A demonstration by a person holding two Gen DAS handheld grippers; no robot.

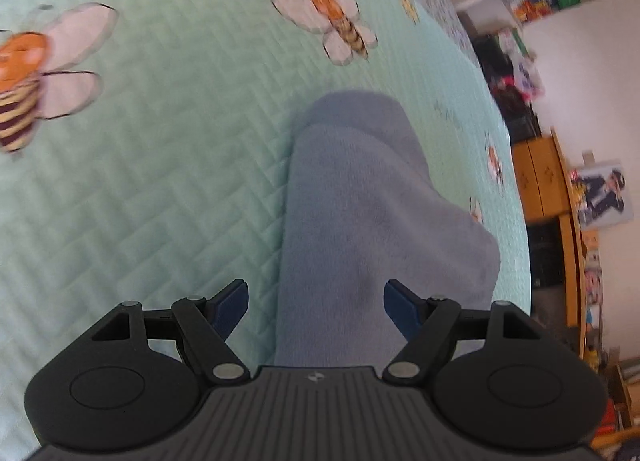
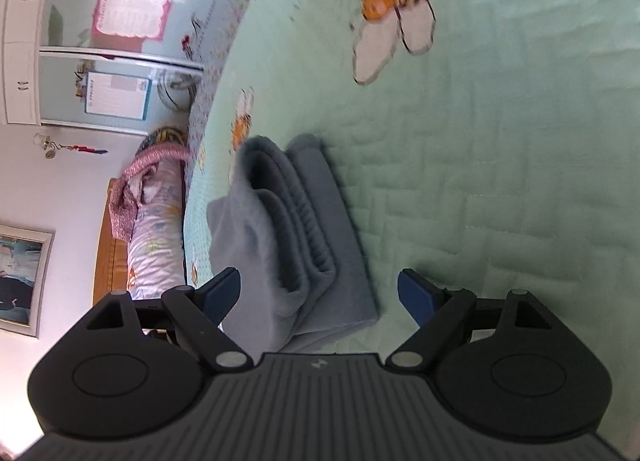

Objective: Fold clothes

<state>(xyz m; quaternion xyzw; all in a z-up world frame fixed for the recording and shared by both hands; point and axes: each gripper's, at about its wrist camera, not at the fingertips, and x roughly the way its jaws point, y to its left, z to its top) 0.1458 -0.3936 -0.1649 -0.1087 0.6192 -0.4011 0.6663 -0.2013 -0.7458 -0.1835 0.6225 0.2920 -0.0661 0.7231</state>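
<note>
A folded grey-blue fleece garment (image 1: 360,213) lies on a mint-green quilted bedspread (image 1: 160,181) printed with bees. In the left wrist view it runs lengthwise away from my left gripper (image 1: 316,307), whose blue-padded jaws stand open on either side of its near end, above it. The right wrist view shows the same garment (image 2: 288,229) from its other end, with stacked folded layers visible. My right gripper (image 2: 320,295) is open over that end, the cloth lying under the left half of the gap; nothing is pinched.
The bedspread (image 2: 500,181) stretches wide around the garment. At the bed's edge lie a rolled floral bedding bundle (image 2: 156,229) and a wooden headboard (image 2: 106,253). Wooden cabinets (image 1: 536,177) and cluttered shelves (image 1: 536,1) stand beyond the bed. A wardrobe (image 2: 100,41) lines the wall.
</note>
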